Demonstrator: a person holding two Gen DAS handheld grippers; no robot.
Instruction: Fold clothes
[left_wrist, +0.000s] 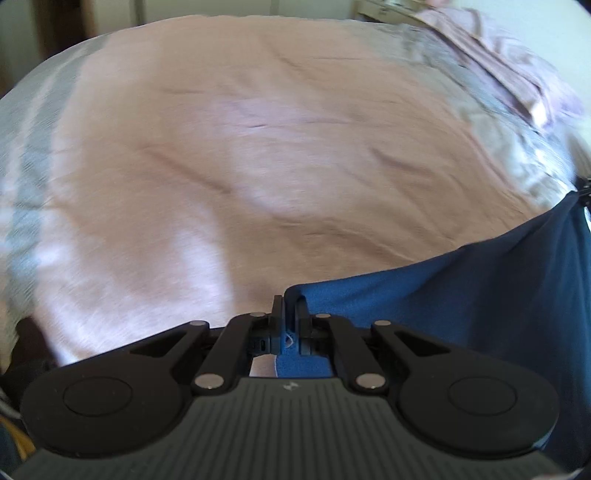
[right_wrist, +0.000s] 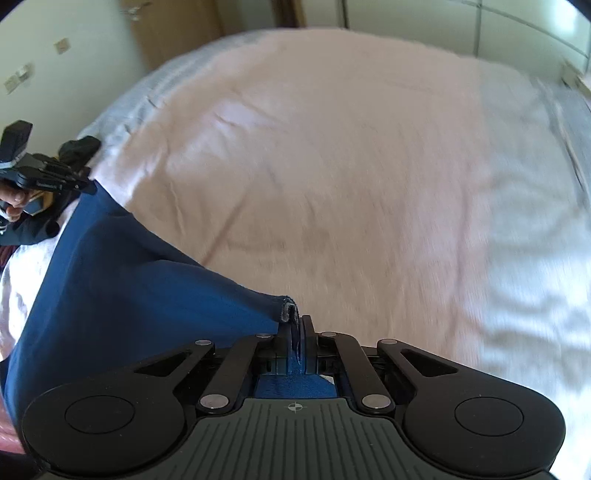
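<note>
The blue garment (right_wrist: 110, 280) is a soft, thin knit that sags under its own weight, so it should prove light and limp, with no stiffness to keep a fold unless it is laid flat; hems and corners look like the best places to take hold, since a stitched edge gives the pads more to bite on. It is plain deep blue, matte, with a narrow stitched hem showing at each pinched corner, and its exact kind cannot be told from these views. It hangs in the air above the bed (left_wrist: 258, 147), stretched between the two tools, its top edge running as a slack line from one to the other while the rest drops below. The left tongs (left_wrist: 290, 314) are clamped on one corner of the cloth, and the right tongs (right_wrist: 297, 328) are clamped on another, each with a bit of hem poking up between the fingers. Beneath lies a pinkish bedspread (right_wrist: 332, 166), lightly creased, over a paler sheet at the sides. A second pale mauve garment (left_wrist: 517, 74) rests crumpled at the far right of the bed.
</note>
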